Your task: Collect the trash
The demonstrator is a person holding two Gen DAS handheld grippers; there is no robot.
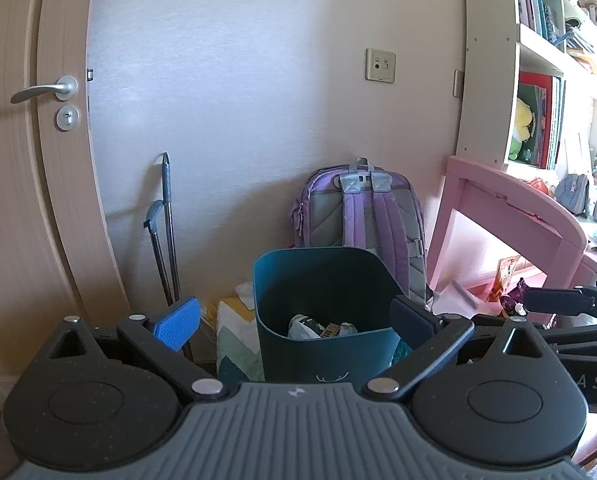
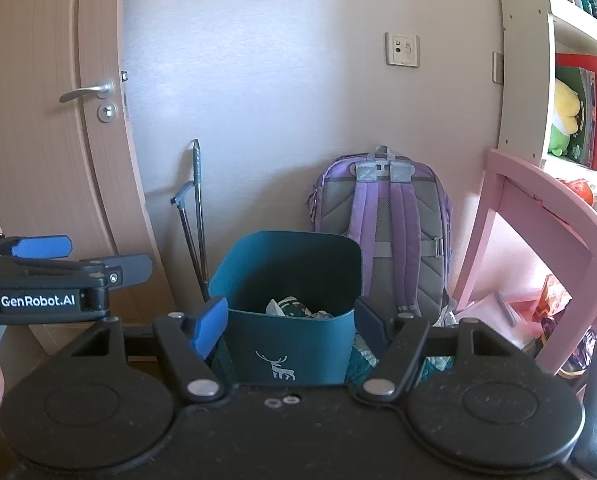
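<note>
**Listener:** What room are we in?

**Operator:** A bedroom corner. A pale wall meets a wooden door (image 2: 38,128) on the left and a white bookshelf (image 1: 538,80) on the right. I hold two grippers, both tilted slightly down toward the floor.

**Listener:** Start with the grippers.

**Operator:** My right gripper (image 2: 290,320) has its jaws spread wide, nothing between the pads. My left gripper (image 1: 294,318) is also spread wide and empty. Each camera sees the other tool alongside it.

**Listener:** And beyond them?

**Operator:** Straight ahead of both, framed between the fingers but further off, stands a teal bin (image 2: 290,344) with a white deer printed on its front. It stands on a patterned mat (image 1: 234,344). Crumpled trash (image 2: 294,308) already lies at the bottom. A purple backpack (image 2: 382,220) leans on the wall just behind the bin. A grey folded stick (image 2: 196,208) leans left of it.

**Listener:** Where is the trash I still need?

**Operator:** To the right, under a pink desk (image 1: 510,208), colourful snack wrappers (image 1: 506,280) lie on the floor, near the tip of my right tool as the left camera sees it.

**Listener:** So which step is this?

**Operator:** I judge I am between pickups, with empty jaws facing the bin. Next calls for swinging right and low to those wrappers, closing on one, and carrying it over the bin's rim.
</note>
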